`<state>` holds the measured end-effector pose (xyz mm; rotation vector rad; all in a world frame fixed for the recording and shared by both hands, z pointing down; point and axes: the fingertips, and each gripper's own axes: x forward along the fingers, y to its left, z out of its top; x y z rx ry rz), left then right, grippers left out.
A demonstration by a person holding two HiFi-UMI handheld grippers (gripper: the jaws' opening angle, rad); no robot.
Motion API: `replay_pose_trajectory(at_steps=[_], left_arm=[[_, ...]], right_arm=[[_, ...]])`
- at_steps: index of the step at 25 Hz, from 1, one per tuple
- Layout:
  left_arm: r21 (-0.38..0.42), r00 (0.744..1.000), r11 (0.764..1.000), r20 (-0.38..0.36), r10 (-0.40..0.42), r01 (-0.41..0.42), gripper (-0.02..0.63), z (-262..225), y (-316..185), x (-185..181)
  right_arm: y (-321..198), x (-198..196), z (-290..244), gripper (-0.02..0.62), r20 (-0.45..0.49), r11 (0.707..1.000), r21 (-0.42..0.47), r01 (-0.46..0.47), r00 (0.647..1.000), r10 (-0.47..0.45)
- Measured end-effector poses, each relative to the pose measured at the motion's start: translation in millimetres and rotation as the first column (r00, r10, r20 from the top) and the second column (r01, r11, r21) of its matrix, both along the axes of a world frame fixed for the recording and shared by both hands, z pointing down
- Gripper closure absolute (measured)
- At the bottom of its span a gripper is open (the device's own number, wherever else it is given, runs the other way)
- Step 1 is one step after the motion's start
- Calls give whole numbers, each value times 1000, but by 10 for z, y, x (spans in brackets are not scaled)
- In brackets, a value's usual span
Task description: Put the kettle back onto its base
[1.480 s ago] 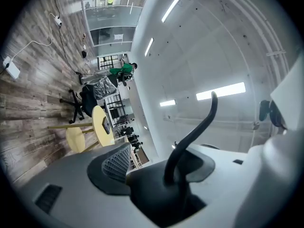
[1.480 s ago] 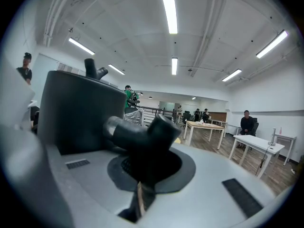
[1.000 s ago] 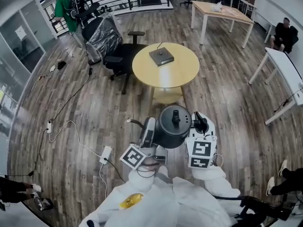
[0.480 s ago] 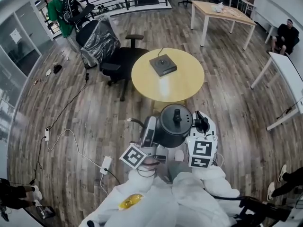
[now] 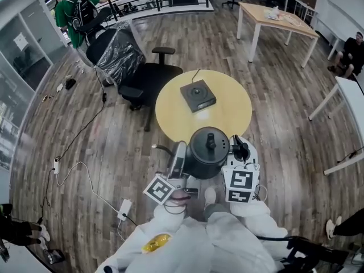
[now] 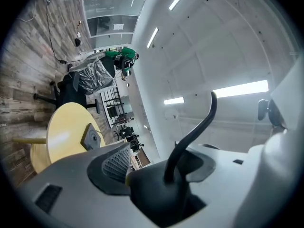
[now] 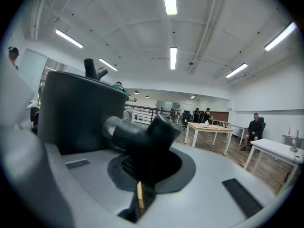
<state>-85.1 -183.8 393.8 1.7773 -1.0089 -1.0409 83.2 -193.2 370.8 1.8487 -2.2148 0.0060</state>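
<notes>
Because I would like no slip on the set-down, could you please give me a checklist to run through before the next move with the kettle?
1. Left gripper shut on the kettle: ok.
2. Right gripper shut on the kettle: ok.
3. Kettle upright: ok, its knob points up.
4. Base free, nothing on it: ok.
5. Kettle over the base: not ok; it hangs by the near edge of the table, and the base lies farther in.
6. Cord out of the way: ok, it leaves the base on the far side.
</notes>
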Motion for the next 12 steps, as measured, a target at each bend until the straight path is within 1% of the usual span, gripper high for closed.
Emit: replay_pose_trajectory(at_steps=[6, 9, 12], left_arm=[[13, 1000, 999, -5, -31, 31, 324, -87, -920, 288], [10, 999, 999, 0, -43, 43, 324, -72, -1270, 335], [-10, 999, 998, 0, -54, 54, 324, -25, -1559, 369]], right_arm=[[-990, 283, -81, 575, -4, 999, 5, 32, 999, -32], [-1373, 327, -75, 575, -3, 999, 4, 49, 999, -49], [-1688, 363, -34, 574, 5, 998, -8, 56, 998, -56]])
